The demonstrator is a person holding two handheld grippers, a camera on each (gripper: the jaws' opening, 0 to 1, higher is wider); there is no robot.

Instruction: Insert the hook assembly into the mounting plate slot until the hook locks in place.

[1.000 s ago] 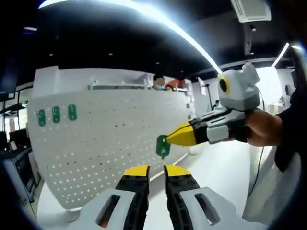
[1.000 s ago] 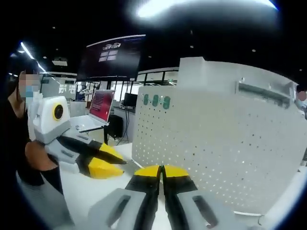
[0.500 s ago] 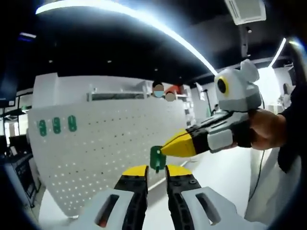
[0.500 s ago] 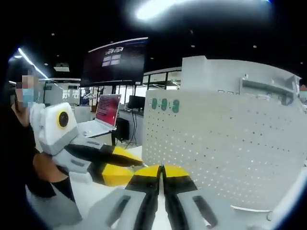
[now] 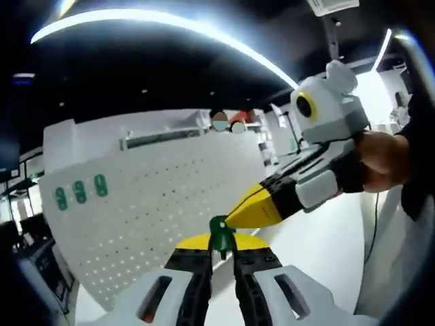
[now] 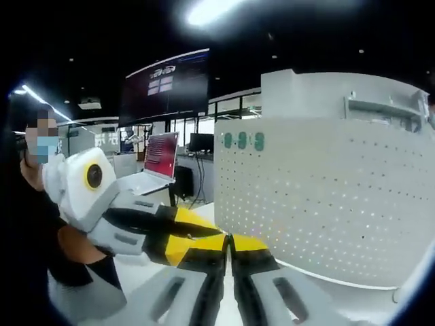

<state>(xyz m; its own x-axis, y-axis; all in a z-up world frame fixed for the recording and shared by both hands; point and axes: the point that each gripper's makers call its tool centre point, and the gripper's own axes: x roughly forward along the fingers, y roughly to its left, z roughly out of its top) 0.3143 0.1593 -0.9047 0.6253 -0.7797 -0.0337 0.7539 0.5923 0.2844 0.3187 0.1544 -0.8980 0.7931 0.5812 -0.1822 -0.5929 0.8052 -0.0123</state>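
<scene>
Left tool (image 5: 221, 242): its two yellow-tipped jaws rise from the bottom of the left gripper view, parted by a narrow gap and closed on nothing. The green hook assembly (image 5: 219, 235) hangs at the top of that gap, between the two yellow tips; whether it touches either tip cannot be told.

Left to right in the left gripper view: three green hooks (image 5: 81, 191) sit in a row near the upper left of the white perforated mounting plate (image 5: 156, 204), which stands upright on the white surface (image 5: 319, 238). The hook assembly is at centre, in front of the plate's lower part and apart from it. The right tool (image 5: 230, 219) enters from the right, held in a person's hand (image 5: 387, 159); its yellow jaws are pressed together with their point at the top of the hook assembly, clamping it.

Left to right in the right gripper view: the left tool (image 6: 216, 232) comes in from the left, its yellow tips just beside the right tool's own jaws (image 6: 229, 242). An open laptop (image 6: 158, 159) stands behind on a far desk. The right tool's jaws meet with no gap visible; the clamped hook is hidden here. The mounting plate (image 6: 333, 197) stands to the right, with the three green hooks (image 6: 243, 140) near its upper left corner.
</scene>
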